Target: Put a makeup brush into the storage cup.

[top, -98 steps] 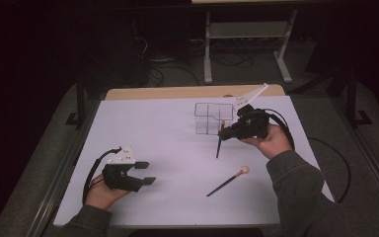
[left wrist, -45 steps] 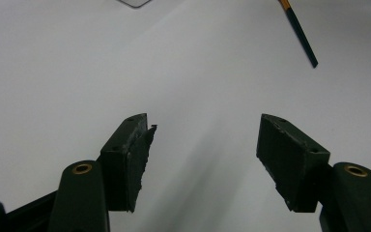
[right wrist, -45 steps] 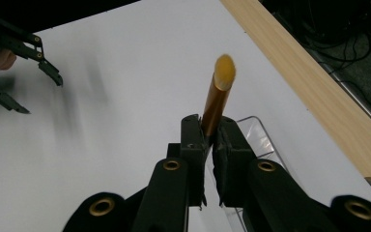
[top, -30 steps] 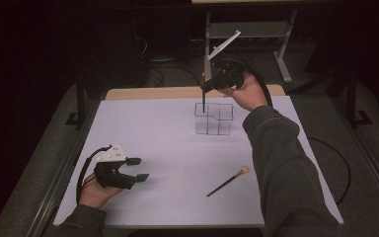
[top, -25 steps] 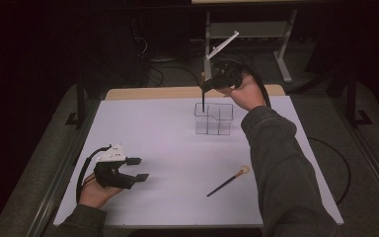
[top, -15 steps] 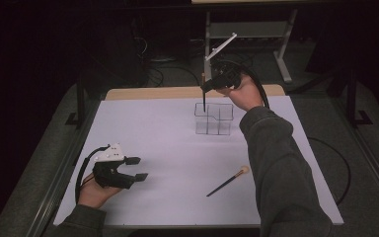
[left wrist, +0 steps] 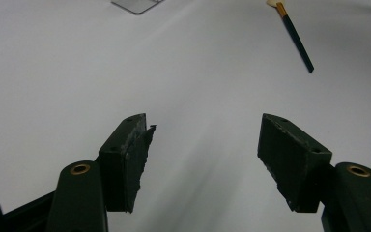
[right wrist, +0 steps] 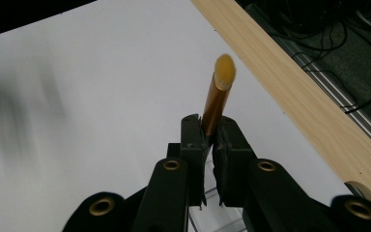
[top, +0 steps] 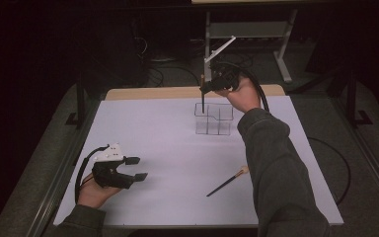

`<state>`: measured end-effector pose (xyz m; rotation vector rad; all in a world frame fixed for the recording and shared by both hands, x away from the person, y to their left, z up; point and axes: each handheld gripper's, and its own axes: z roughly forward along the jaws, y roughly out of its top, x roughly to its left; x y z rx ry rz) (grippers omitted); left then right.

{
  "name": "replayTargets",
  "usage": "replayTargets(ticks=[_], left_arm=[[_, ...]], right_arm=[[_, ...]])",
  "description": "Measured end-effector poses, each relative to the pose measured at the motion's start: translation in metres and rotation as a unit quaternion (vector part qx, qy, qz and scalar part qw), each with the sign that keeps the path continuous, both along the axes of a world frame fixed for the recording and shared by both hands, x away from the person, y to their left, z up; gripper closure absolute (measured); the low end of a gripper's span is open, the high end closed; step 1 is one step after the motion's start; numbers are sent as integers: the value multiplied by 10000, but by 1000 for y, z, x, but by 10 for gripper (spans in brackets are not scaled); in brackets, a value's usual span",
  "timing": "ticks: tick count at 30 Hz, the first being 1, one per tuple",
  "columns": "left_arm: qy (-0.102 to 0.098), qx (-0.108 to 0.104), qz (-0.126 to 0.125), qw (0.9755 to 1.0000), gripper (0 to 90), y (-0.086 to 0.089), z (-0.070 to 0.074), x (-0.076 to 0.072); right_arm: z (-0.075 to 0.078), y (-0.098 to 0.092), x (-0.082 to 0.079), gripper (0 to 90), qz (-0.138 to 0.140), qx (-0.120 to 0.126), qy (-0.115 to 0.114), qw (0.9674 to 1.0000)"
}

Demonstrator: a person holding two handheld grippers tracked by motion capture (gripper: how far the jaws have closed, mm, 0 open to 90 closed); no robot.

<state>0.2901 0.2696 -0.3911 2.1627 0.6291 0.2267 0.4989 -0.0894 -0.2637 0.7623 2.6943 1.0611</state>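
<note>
Right now my right gripper [top: 206, 88] pinches a brush [top: 203, 98] upright over the clear organizer [top: 213, 119], while my left gripper [top: 139, 168] rests spread on the worktop [top: 177, 163].

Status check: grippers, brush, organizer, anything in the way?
Right gripper shut on brush, upright above clear organizer. Left gripper open, idle. Second brush lies apart; nothing blocking.

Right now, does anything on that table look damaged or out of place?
Yes: on the left gripper, one finger pad looks torn and ragged along its edge. Also, a brush lies loose on the table, apart from the clear organizer.
</note>
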Motion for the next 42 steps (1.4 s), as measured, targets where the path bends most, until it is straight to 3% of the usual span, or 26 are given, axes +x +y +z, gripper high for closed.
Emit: replayTargets(ticks=[14,22,42], left_arm=[[8,-6,-46,10000,344,0,0,1],[51,-116,-12,9999,344,2,1,0],[68,-78,-22,9999,344,1,0,0]], right_arm=[[-13,-3,2,825,-19,-5,79,10000],[-19,-5,3,825,33,13,86,10000],[-35,-6,4,825,11,33,161,9999]])
